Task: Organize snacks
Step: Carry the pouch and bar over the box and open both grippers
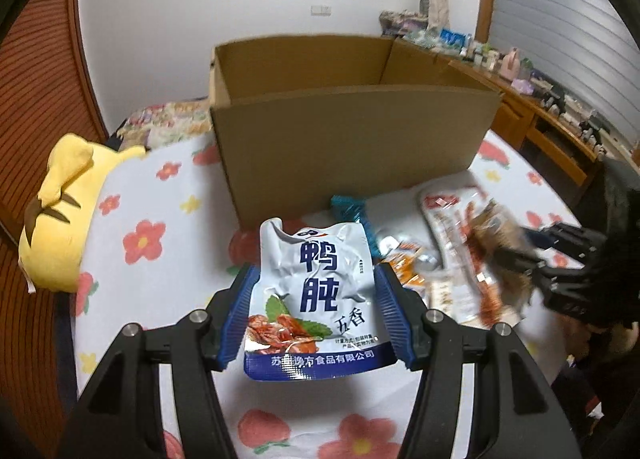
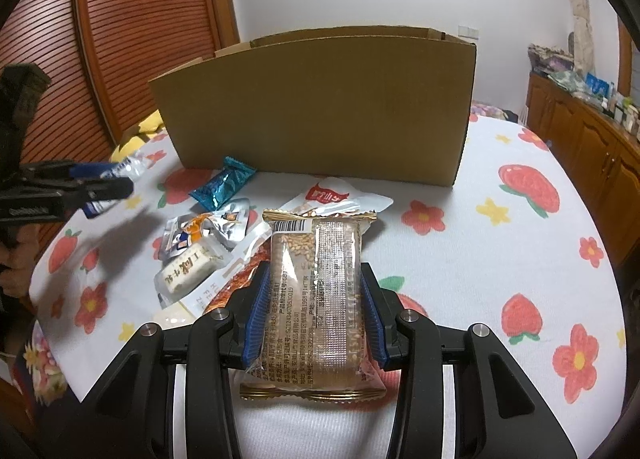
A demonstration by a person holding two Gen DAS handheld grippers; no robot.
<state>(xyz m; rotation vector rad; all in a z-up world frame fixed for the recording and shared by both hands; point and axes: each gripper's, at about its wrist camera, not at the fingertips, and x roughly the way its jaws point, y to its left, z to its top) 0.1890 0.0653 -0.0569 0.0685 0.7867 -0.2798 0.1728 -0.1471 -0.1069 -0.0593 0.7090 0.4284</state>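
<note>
A white and blue snack pouch (image 1: 312,299) is held in the left gripper (image 1: 314,299), with the blue pads (image 1: 242,315) pressed against its two sides. The pouch is lifted off the bed sheet (image 1: 160,195), which is white with red flowers. A clear pack of sesame cake (image 2: 316,299) is held in the right gripper (image 2: 316,311), and its jaws are closed on the pack's sides in the same way. A big open cardboard box (image 1: 348,131) is seen standing on the sheet behind both grippers. A small heap of other snacks is left on the sheet in front of the box: a teal packet (image 2: 222,187), two small silver packets (image 2: 208,231), a white bar (image 2: 186,271) and a long white pouch (image 2: 340,195) under the cake pack. A yellow plush toy (image 1: 60,211) is seen at the left edge of the bed.
</note>
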